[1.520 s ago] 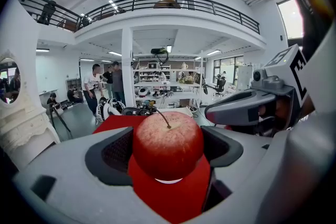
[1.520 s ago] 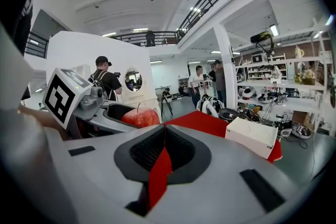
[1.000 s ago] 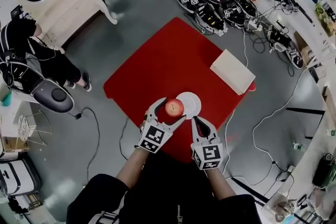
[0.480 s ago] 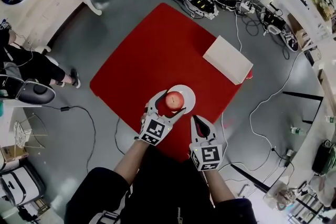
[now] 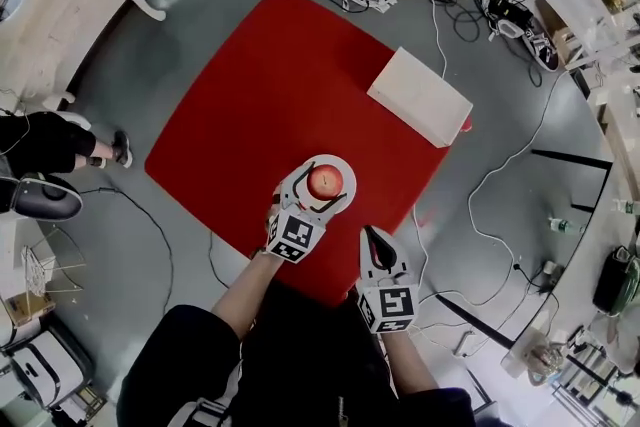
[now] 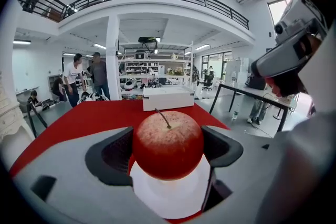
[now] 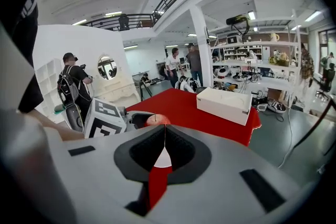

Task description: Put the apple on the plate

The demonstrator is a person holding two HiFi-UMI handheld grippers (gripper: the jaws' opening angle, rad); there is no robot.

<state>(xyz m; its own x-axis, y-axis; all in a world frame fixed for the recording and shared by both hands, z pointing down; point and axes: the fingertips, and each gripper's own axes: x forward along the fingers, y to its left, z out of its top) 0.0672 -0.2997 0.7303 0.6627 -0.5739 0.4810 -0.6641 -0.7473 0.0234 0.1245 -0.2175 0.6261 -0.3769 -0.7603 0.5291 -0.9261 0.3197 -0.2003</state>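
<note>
A red apple point(image 5: 324, 181) with a thin stem point(image 6: 168, 144) is held over the white plate point(image 5: 346, 169) on the red table. My left gripper point(image 5: 322, 182) is shut on the apple, its dark pads pressing both sides. In the left gripper view the plate point(image 6: 173, 194) shows just below the fruit. My right gripper point(image 5: 378, 240) hovers near the table's front edge, to the right of the left one, jaws shut and empty. In the right gripper view, the right gripper point(image 7: 164, 136) points at the plate point(image 7: 163, 159), with the apple point(image 7: 157, 119) behind.
A white box point(image 5: 420, 96) lies at the far right corner of the red table point(image 5: 270, 95). Cables and gear cover the floor beyond it. People stand far off in the hall, and a seated person is at the left.
The left gripper has carried the apple forward until it hangs over the plate. The right gripper has stayed shut near the front edge.
</note>
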